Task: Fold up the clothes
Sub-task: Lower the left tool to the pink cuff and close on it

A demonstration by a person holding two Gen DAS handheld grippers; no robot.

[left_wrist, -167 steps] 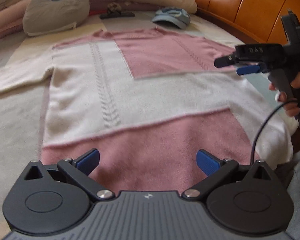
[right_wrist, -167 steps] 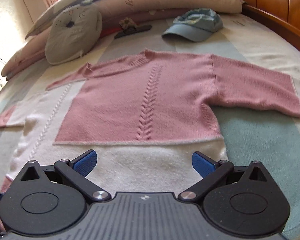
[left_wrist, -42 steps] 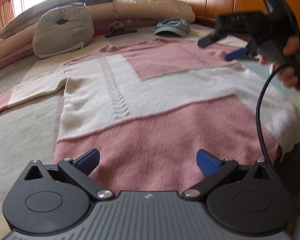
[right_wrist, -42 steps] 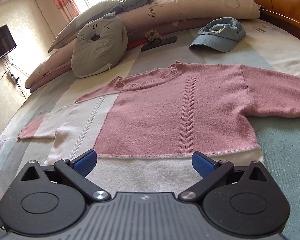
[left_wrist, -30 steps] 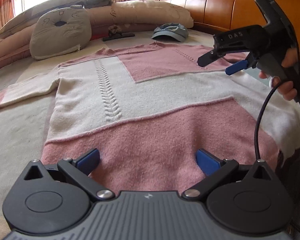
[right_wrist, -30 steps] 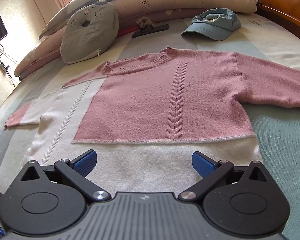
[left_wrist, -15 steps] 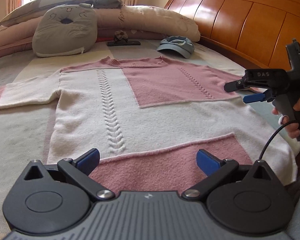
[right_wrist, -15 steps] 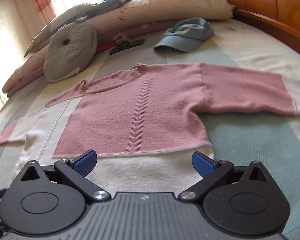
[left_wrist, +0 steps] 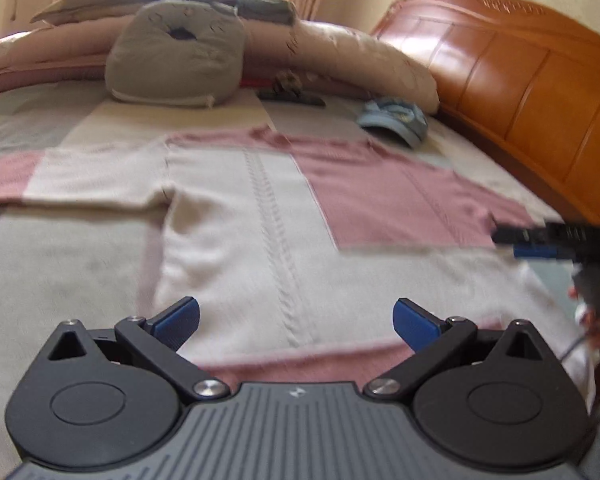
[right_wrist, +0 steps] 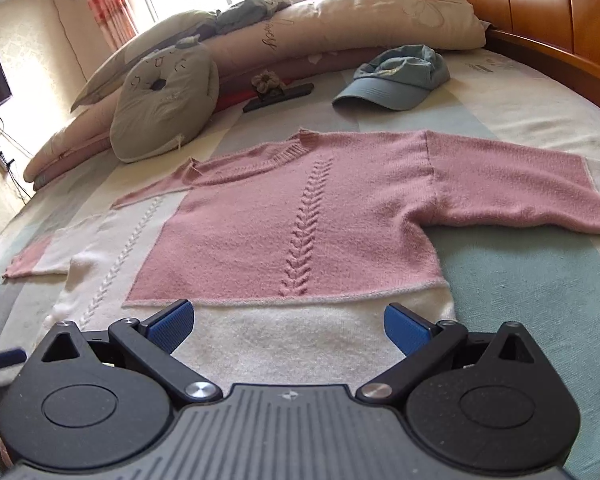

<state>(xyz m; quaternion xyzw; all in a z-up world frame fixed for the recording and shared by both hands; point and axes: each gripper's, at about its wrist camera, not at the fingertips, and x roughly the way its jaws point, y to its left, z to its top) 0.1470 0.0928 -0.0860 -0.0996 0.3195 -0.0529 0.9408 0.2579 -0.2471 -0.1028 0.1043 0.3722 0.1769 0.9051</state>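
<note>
A: What's nearest, from where you stand?

B: The left gripper (left_wrist: 296, 316), low over the hem at six o'clock, blue pads spread wide with nothing between them. That view is smeared with motion.

A: And the other one?

B: The right gripper (right_wrist: 286, 322) hangs over the white lower band, its fingers just as far apart and empty. From the left camera it (left_wrist: 536, 242) shows at three o'clock, a hand (left_wrist: 596, 316) on the grip.

A: Where's the garment?

B: The sweater (right_wrist: 300, 216) lies flat and unfolded on the bed (right_wrist: 540, 304), pink and white blocks, a cable running up the middle. One sleeve stretches to three o'clock, pink with a white cuff; the other reaches toward nine o'clock, white with a pink end.

A: Past the neckline?

B: At one o'clock a blue cap (right_wrist: 400, 76), well apart from the collar. Around twelve, a dark flat object (right_wrist: 278, 98) with a small flower-like thing on it. At eleven o'clock a grey cushion (right_wrist: 164, 104) leans on the long pillows (right_wrist: 360, 20).

A: Farther still?

B: A wooden headboard (left_wrist: 520, 80) at two o'clock, a window with curtains (right_wrist: 104, 0) at twelve.
</note>
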